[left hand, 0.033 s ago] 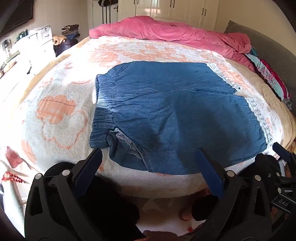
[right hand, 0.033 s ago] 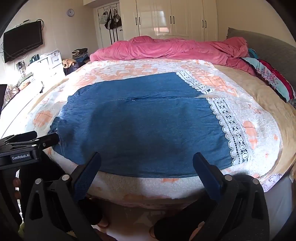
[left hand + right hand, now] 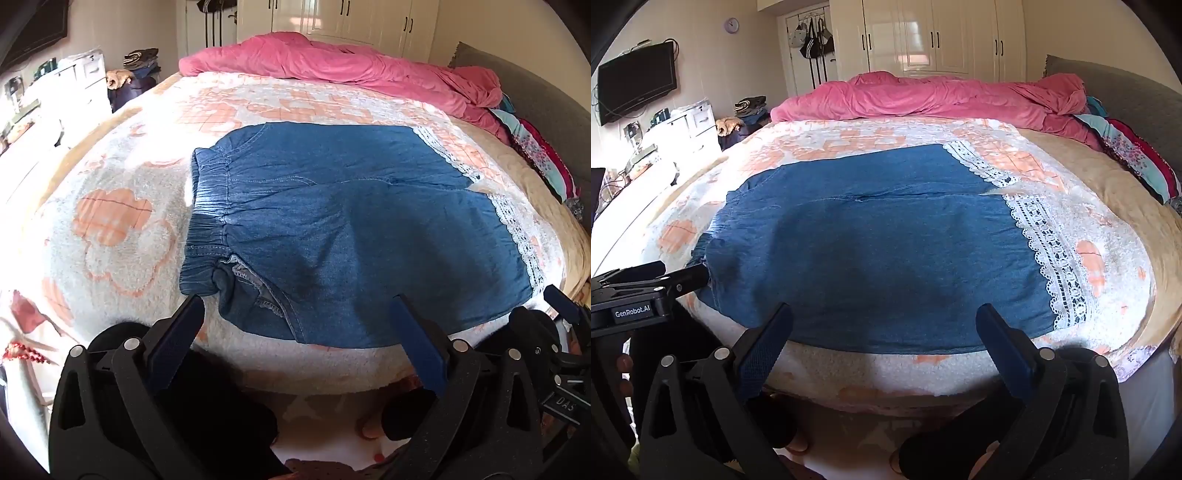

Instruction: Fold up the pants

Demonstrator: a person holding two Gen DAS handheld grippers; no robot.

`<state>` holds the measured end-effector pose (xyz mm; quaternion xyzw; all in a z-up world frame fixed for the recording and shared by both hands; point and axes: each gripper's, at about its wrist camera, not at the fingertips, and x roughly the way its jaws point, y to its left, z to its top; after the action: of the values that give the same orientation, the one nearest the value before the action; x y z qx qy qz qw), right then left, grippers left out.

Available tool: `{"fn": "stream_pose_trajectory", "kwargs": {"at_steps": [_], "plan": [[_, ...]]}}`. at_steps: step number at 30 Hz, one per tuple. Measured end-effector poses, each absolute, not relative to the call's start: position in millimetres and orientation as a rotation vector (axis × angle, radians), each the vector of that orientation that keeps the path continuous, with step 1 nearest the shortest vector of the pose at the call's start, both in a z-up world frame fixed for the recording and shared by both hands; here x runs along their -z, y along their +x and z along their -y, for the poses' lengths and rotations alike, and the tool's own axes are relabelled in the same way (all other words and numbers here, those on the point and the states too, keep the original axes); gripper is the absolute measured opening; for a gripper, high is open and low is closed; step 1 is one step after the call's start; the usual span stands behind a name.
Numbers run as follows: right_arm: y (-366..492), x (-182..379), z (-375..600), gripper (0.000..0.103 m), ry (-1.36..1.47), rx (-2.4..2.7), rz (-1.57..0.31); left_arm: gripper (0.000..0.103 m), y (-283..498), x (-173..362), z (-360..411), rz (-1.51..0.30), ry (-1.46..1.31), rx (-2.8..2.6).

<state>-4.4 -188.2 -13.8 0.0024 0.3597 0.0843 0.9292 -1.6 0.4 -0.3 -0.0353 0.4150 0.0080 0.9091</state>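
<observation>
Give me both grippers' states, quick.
Left gripper: open, holding nothing, short of the pants.
Right gripper: open, holding nothing.

Black gripper frames, silver screws; blue fingers [image 3: 173, 339]; "GenRobot.AI" label.

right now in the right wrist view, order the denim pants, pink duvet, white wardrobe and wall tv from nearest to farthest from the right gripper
1. denim pants: flat on the bed, just ahead of the open right gripper.
2. pink duvet: bunched along the bed's far edge.
3. wall tv, far left, and white wardrobe, back wall: both beyond the bed, too close to call.
</observation>
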Motion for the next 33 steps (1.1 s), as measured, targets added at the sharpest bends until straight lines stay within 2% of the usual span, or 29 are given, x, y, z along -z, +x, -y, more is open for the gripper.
{"fn": "stream_pose_trajectory", "kwargs": {"at_steps": [33], "plan": [[-13,8,190,0.099,0.029,-0.171,-0.725,0.094,-4,-8,-1,-0.842,-0.083,0.001]]}}
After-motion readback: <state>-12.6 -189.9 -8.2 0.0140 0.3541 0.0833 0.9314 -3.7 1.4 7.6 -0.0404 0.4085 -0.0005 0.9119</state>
